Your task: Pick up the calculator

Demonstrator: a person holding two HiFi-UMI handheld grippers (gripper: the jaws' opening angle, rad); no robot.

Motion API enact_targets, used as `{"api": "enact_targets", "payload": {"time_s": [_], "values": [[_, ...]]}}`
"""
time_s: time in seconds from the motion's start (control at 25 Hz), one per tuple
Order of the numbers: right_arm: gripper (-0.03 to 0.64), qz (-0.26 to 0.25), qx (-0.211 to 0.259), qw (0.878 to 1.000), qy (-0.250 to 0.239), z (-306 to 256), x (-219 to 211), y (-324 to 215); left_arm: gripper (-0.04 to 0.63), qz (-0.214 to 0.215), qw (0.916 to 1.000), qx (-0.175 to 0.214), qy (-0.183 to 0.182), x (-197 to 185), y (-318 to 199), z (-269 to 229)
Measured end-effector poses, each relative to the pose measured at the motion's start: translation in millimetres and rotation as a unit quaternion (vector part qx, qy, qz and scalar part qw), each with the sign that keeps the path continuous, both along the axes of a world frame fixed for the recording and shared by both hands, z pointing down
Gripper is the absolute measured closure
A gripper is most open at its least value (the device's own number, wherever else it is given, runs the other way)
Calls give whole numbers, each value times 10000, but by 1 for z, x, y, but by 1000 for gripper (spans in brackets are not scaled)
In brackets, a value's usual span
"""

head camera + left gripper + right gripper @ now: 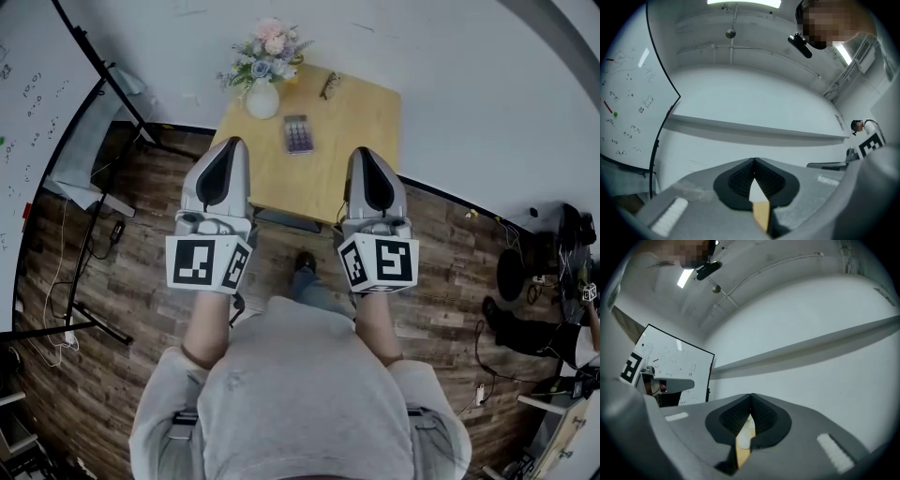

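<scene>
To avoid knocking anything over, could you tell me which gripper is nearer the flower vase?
Left. The left gripper sits just below-left of the vase; the right gripper is farther off, beyond the calculator.

A plain white wall (469, 84) runs behind a small square wooden worktop (361, 131) that is pushed against it. The floor (141, 281) is dark wood planking, with loose cables (61, 345) trailing over it at the left. A whiteboard (28, 141) (scribbled with small marks) stands there on a black frame (103, 328). Higher up, a narrow ledge (754, 129) crosses the wall, and a strip light (743, 2) glows on the ceiling.
</scene>
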State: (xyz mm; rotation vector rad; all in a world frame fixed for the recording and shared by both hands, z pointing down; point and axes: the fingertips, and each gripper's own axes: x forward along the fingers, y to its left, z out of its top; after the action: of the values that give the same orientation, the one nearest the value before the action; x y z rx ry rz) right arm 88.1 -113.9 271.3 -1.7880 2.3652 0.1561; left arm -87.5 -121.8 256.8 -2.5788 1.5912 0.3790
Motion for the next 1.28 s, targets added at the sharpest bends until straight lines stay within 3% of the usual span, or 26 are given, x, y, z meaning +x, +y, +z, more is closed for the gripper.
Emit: {"api": "enact_targets", "payload": {"time_s": [0.6, 1.28], "values": [[617, -403, 38, 9992, 54, -13, 24, -99, 591, -426, 9990, 51, 91, 22, -84, -10], [617, -935, -3, 9956, -7, -9, 33, -164, 591, -924, 9957, 57, 13, 35, -130, -7]]}}
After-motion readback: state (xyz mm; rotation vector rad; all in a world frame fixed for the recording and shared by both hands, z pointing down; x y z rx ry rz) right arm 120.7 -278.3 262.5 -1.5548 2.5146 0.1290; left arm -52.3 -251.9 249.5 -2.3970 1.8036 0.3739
